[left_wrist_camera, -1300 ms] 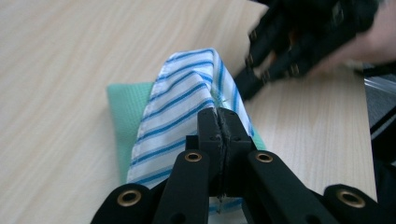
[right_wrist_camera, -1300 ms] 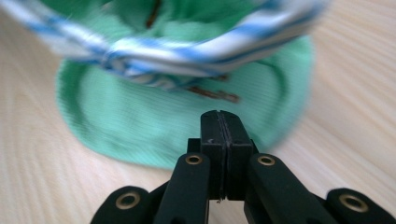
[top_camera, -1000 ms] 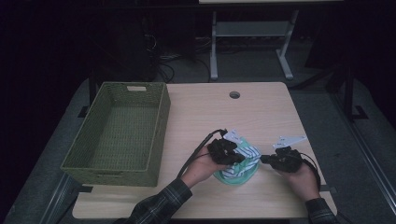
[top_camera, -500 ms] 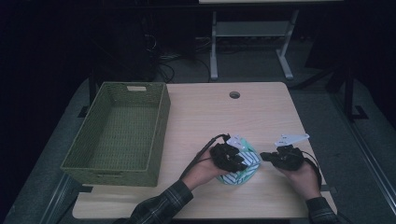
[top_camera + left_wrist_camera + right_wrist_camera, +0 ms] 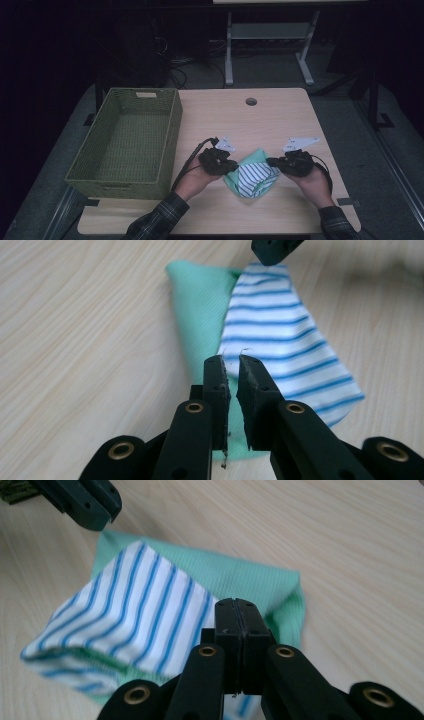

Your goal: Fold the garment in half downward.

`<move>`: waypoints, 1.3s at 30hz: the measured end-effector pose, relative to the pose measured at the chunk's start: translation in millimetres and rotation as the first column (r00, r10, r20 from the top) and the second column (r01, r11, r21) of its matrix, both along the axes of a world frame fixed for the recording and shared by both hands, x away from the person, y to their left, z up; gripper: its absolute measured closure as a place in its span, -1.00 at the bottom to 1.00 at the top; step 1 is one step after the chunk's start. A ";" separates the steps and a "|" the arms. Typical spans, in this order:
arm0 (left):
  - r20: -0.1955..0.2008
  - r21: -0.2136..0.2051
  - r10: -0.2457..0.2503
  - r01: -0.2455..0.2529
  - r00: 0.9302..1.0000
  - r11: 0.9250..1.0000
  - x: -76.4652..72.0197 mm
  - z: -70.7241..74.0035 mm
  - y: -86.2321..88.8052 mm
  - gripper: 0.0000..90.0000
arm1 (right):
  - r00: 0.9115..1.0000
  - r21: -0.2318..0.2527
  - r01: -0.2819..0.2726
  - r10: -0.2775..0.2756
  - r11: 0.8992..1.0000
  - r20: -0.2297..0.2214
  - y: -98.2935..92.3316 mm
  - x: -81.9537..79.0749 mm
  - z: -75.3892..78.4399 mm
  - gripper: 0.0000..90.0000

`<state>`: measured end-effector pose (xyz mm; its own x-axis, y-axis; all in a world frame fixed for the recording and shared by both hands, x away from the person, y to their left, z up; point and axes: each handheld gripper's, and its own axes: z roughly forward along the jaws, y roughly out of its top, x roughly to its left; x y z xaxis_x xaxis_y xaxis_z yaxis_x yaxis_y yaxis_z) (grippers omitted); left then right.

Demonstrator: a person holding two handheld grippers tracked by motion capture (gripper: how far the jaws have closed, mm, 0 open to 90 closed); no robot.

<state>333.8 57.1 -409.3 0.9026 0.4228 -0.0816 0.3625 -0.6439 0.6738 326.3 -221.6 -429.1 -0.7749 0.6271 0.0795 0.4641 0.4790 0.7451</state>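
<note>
The soft, light green-and-white striped cloth (image 5: pixel 252 175) flops; right gripper (image 5: pixel 272 162) pinches its three-o'clock edge, left gripper (image 5: pixel 233 165) nearly closed, gripping nothing.

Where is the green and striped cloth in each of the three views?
High view: cloth lies near the table's front edge, between the left gripper and right gripper.
Left gripper view: cloth lies centre, beyond the jaws.
Right gripper view: cloth lies left of centre, its edge at the shut jaws.
Shared landmark: the cloth's blue-striped face.
</note>
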 end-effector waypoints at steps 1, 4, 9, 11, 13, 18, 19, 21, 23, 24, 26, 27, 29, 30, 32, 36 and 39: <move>-0.002 -0.003 0.005 -0.005 1.000 1.000 0.0 -1.1 1.3 0.82 | 1.000 0.001 -0.006 0.006 1.000 0.005 3.5 3.0 0.6 0.97; -0.005 0.000 0.012 -0.012 1.000 1.000 1.3 -2.7 2.6 0.82 | 1.000 0.007 -0.018 0.018 1.000 0.011 13.5 12.4 1.6 0.99; -0.011 -0.005 0.017 -0.017 1.000 1.000 6.2 -8.4 -2.1 0.86 | 0.999 0.007 -0.032 0.032 0.999 0.005 27.4 28.7 -2.0 0.99; -0.024 0.004 0.023 -0.022 0.999 1.000 8.3 -14.5 -5.0 0.89 | 1.000 0.003 -0.030 0.030 1.000 -0.004 30.9 34.6 -5.3 1.00; -0.031 0.041 0.016 -0.015 0.999 0.999 10.0 -21.4 -6.8 0.92 | 0.999 -0.006 -0.033 0.032 0.999 -0.019 34.1 39.3 -10.9 1.00; -0.049 0.106 0.024 -0.019 0.998 0.994 13.3 -35.4 -7.9 0.97 | 0.998 -0.048 -0.032 0.029 0.998 -0.063 38.6 47.3 -30.0 1.00; -0.054 0.116 0.034 -0.027 0.998 0.993 14.1 -38.1 -8.0 0.98 | 0.997 -0.056 -0.034 0.030 0.998 -0.070 38.9 48.1 -33.6 1.00; -0.065 0.142 0.031 -0.022 0.997 0.990 16.2 -42.6 -6.7 0.99 | 0.997 -0.059 -0.032 0.027 0.998 -0.077 39.1 48.5 -37.8 1.00; -0.071 0.139 0.031 -0.021 0.997 0.990 17.0 -43.1 -4.1 0.99 | 0.996 -0.063 -0.027 0.021 0.998 -0.088 38.6 48.4 -37.2 1.00; -0.070 0.137 0.037 -0.028 0.997 0.990 16.6 -43.2 -3.8 0.99 | 0.996 -0.071 -0.024 0.018 0.997 -0.090 38.3 48.1 -36.7 1.00; -0.064 0.144 0.033 -0.024 0.997 0.989 16.3 -42.9 -3.1 0.99 | 0.996 -0.067 -0.020 0.014 0.998 -0.088 37.6 47.2 -37.2 1.00; -0.061 0.145 0.034 -0.024 0.998 0.989 16.0 -42.8 -3.4 0.99 | 0.996 -0.065 -0.019 0.013 0.998 -0.087 37.4 47.0 -37.3 1.00; -0.059 0.142 0.036 -0.027 0.998 0.989 15.5 -41.8 -3.8 0.96 | 0.996 -0.067 -0.021 0.015 0.998 -0.083 37.2 46.5 -36.8 1.00; -0.060 0.139 0.036 -0.027 0.998 0.990 14.9 -40.3 -3.5 0.93 | 0.996 -0.069 -0.022 0.016 0.997 -0.085 36.7 45.7 -35.6 1.00; -0.057 0.123 0.035 -0.028 0.998 0.992 12.7 -35.6 -1.9 0.91 | 0.998 -0.061 -0.025 0.021 0.998 -0.067 33.0 44.6 -32.4 1.00; -0.061 0.066 0.028 -0.024 0.998 0.998 4.2 -25.3 1.0 0.91 | 0.999 -0.039 0.013 -0.015 0.999 -0.051 20.9 43.5 -25.7 1.00; -0.062 0.054 0.005 -0.002 0.998 0.999 -4.2 -22.0 1.5 0.92 | 0.998 -0.040 0.036 -0.038 0.999 -0.056 10.7 43.2 -25.4 1.00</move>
